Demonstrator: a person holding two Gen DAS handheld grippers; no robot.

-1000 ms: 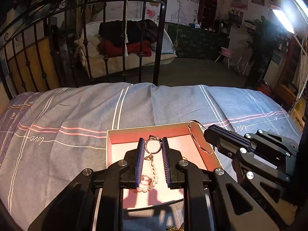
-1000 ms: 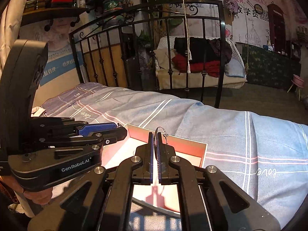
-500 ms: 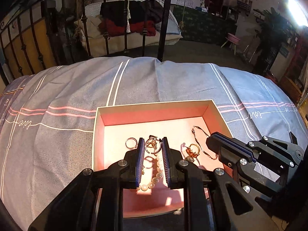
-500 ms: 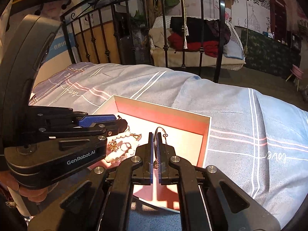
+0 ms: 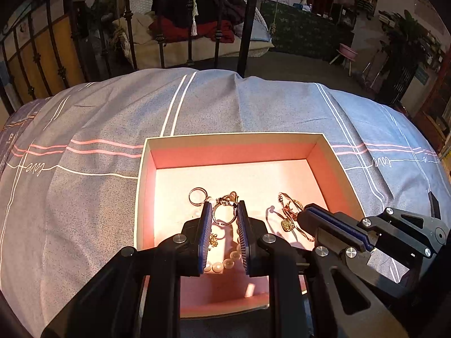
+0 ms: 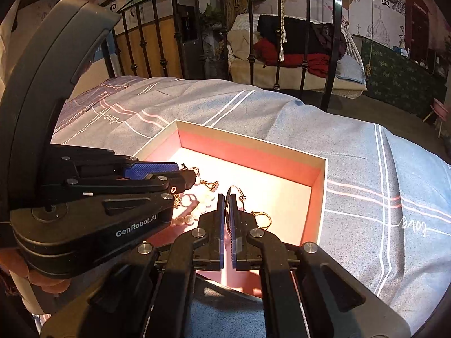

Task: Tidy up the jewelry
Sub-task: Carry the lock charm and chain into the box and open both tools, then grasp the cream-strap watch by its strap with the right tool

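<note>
An open box [image 5: 234,135] with a pink lining lies on the bed. My left gripper [image 5: 224,207] hangs low inside it, shut on a round gold-and-dark ring piece [image 5: 224,214]. A pearl strand [image 5: 222,264] trails below that piece onto the box floor. Just to the right, my right gripper [image 5: 303,211] is shut on a thin wire bangle [image 5: 284,200] with a gold charm [image 5: 287,224]. In the right wrist view the bangle [image 6: 235,190] arcs up from the shut right gripper [image 6: 227,195], with the left gripper [image 6: 186,178] to its left. A loose gold ring [image 5: 197,196] lies in the box.
The box [image 6: 253,138] sits on a grey-blue bedspread [image 5: 84,197] with white and pink stripes. A black iron bed frame [image 5: 248,22] stands behind it, with a hanging chair of clothes beyond. A hand [image 6: 42,278] holds the left gripper's handle.
Both grippers have come down and tipped toward the box, which now fills more of each view. The held jewelry has sunk from above the box to inside it.
</note>
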